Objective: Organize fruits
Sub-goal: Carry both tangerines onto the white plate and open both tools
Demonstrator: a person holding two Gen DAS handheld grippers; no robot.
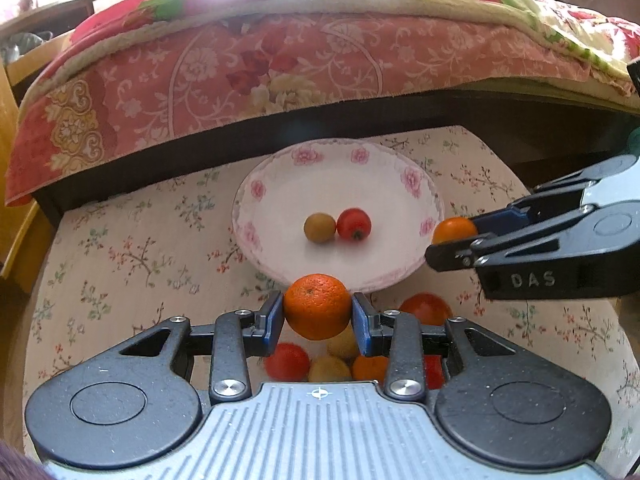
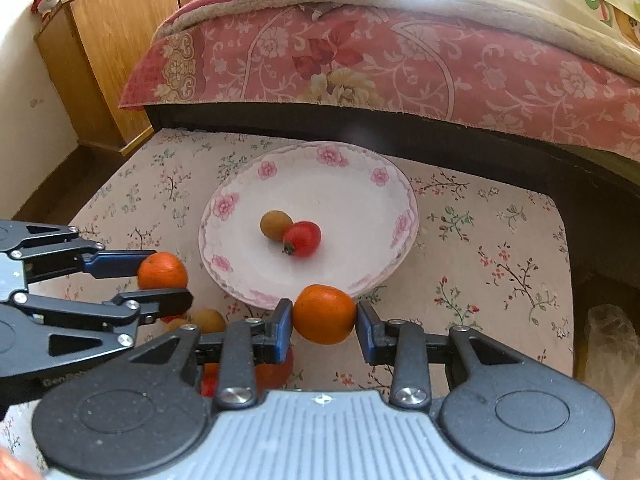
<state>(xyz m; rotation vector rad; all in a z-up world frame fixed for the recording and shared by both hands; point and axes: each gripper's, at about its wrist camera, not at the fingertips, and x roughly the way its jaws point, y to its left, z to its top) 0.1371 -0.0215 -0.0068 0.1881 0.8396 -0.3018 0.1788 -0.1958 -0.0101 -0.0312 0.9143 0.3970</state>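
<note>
We hold one round orange mandarin (image 1: pixel 317 306) tight in the left gripper (image 1: pixel 318 320), low in the middle of its frame. The right gripper (image 2: pixel 325 322) pinches a second orange mandarin (image 2: pixel 325 314) the same way. The white plate with pink flowers (image 1: pixel 280 176) sits on the desk (image 1: pixel 120 248) just past both. We should carry each mandarin over the rim, go low, and let go softly beside the red fruit (image 1: pixel 353 224) so nothing rolls off.

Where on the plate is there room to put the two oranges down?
The plate is mostly bare: only a brownish fruit and a red fruit touch near its middle. The white ring between them and the flowered rim is free, widest at the front. The pile of fruit beneath the left hand-held gripper is crowded.
</note>
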